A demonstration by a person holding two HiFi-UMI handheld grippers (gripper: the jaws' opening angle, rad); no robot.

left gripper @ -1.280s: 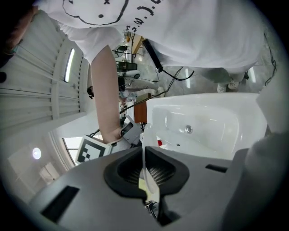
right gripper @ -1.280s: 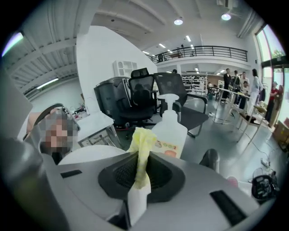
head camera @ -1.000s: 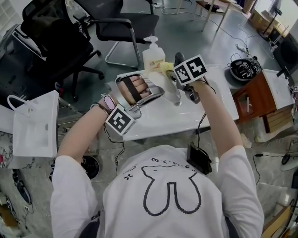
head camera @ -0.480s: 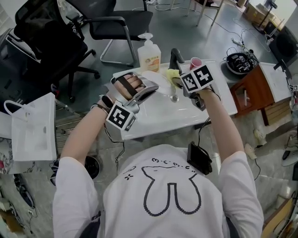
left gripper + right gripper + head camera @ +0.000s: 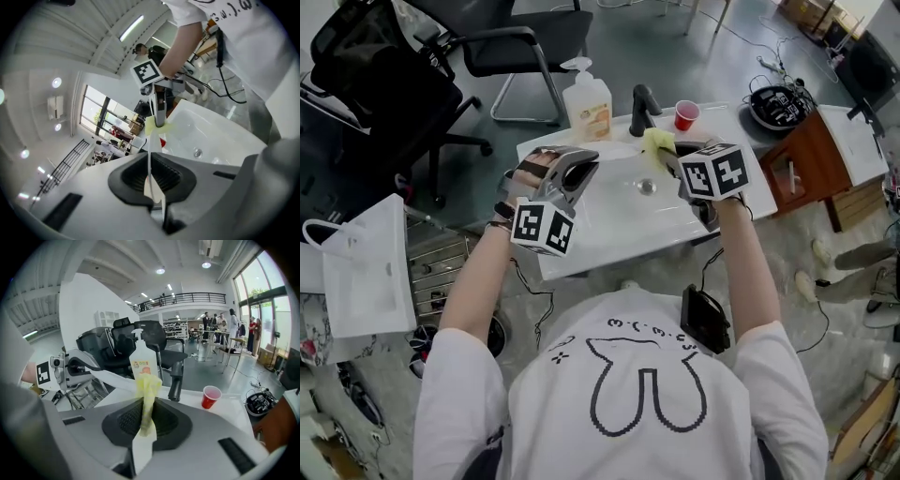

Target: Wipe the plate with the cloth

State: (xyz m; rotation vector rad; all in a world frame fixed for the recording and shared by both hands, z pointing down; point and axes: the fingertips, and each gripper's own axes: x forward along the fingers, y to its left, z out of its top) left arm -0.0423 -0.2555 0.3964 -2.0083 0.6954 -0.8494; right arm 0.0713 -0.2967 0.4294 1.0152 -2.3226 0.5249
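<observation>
White sink (image 5: 623, 220) sits below both sets of jaws. My left gripper (image 5: 151, 183) has its jaws clamped on the plate (image 5: 110, 377), edge-on between them. My right gripper (image 5: 145, 423) jaws pinch the yellow cloth (image 5: 148, 383), which pokes out just ahead of them.

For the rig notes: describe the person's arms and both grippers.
The left gripper and right gripper have grey bodies with black ribbed pads. Each carries a white cube printed with black square markers. A thin black cable runs down towards a black box at the waist. The person wears a white T-shirt with short sleeves.
</observation>
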